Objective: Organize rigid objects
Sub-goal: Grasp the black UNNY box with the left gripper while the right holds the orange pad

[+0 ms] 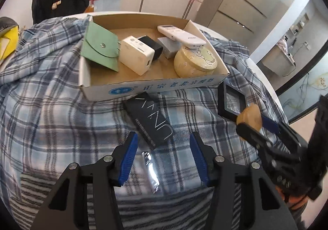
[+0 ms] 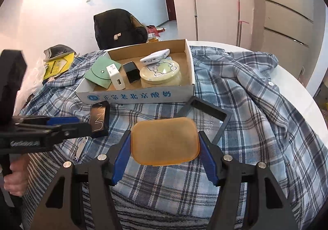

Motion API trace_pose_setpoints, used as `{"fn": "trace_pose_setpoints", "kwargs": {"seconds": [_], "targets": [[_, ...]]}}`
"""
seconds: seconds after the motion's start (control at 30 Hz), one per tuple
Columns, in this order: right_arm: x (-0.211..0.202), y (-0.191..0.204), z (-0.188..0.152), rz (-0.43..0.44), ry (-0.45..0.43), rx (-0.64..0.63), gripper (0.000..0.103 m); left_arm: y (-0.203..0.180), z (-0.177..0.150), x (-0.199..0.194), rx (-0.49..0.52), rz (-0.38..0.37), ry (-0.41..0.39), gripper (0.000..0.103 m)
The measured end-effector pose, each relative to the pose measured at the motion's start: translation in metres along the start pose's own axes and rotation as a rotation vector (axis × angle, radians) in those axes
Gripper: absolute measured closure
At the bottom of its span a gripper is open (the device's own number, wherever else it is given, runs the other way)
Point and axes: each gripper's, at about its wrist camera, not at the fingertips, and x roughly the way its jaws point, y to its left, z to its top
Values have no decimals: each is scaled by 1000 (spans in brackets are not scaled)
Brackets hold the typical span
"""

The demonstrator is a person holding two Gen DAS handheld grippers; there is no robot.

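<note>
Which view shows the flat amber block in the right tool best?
Right wrist view: the flat amber rounded block faces the camera, clamped between the right tool's blue pads. The left wrist view shows the block only edge-on at the right, partly hidden.

My left tongs (image 1: 162, 160) stand spread wide over the plaid cloth (image 1: 61, 107), with a shiny foil packet (image 1: 151, 170) lying between the blue pads and a black box (image 1: 150, 119) just ahead. Past it sits the cardboard tray (image 1: 143, 86) holding a green pouch (image 1: 100, 47), white charger (image 1: 137, 54), remote (image 1: 180, 35) and cream jar (image 1: 194, 63). At right, my right tongs (image 1: 251, 120) clamp an amber block (image 1: 249, 116) beside a black frame (image 1: 231, 100)
</note>
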Motion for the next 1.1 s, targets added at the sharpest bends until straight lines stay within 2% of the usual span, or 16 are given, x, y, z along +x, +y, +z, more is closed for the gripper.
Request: {"fn": "trace_pose_setpoints", "kwargs": {"seconds": [0.13,0.2,0.27,0.6,0.7,0.83,0.93,1.1], "targets": [[-4,-4,-2,-8,-11,4,42,-8,9,12,-1,19,4,48],[-5,-6,-2,-10,-12,10,42,-13,12,16,21,66,-2,48],[-7,-6,-3,-11,-16,8,42,-15,11,18,32,158,-17,48],[-7,-4,-4,-9,-11,-8,42,-5,27,46,-22,204,36,48],[-5,-7,-4,-6,-1,4,42,-6,27,49,-15,232,16,54],[-3,-6,-5,-3,6,-4,42,-2,23,45,8,216,-4,64],[-2,-6,-5,-5,10,-3,42,-2,18,36,34,178,-4,66],[-1,-8,-5,-3,16,9,41,-6,12,6,101,140,-49,67]]}}
